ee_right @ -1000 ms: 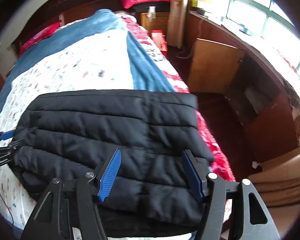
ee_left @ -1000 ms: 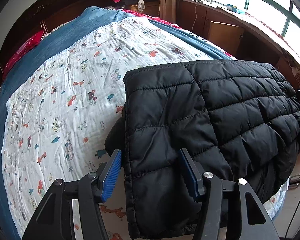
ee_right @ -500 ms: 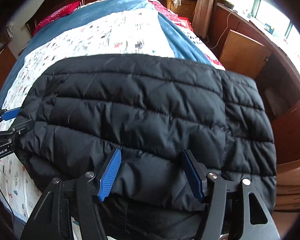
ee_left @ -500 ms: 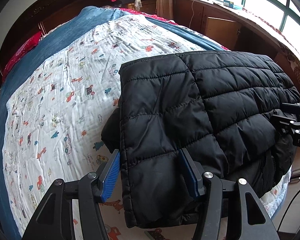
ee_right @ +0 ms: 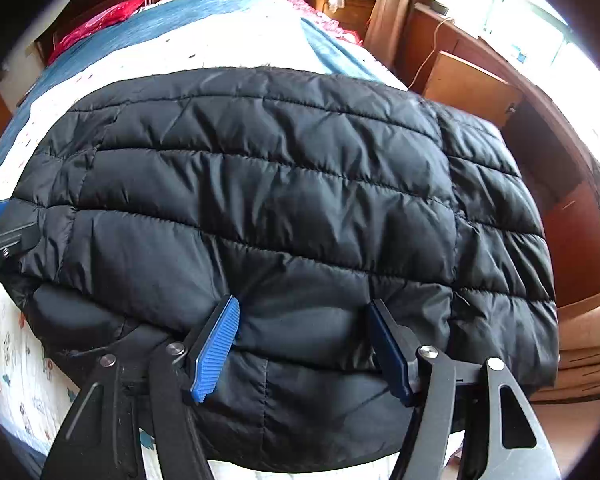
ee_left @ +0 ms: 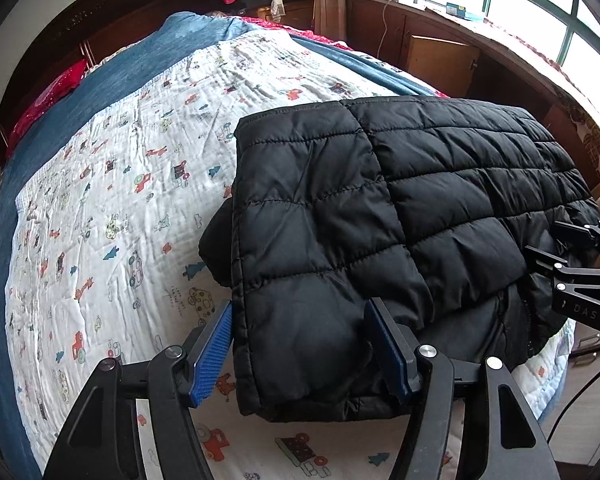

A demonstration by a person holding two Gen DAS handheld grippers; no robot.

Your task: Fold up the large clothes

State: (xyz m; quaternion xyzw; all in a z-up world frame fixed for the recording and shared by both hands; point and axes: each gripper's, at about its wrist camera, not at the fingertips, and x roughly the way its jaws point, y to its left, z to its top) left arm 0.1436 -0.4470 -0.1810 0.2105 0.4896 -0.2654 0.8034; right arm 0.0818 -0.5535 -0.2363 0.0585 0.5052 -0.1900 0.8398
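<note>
Jacket (ee_left: 380, 220) lies folded on your bed (ee_left: 120, 208); only the left view shows bare sheet. Left gripper (ee_left: 300, 344) is opening astride its corner, right gripper (ee_right: 304, 340) spread.

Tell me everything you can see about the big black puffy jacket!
The black jacket is quilted and puffy, of shiny nylon-like fabric stitched into padded rows. It lies folded in a thick block on the cartoon-print sheet, near the bed's edge. A darker layer peeks out underneath. The left gripper, its jaws opening, straddles its near corner.
</note>
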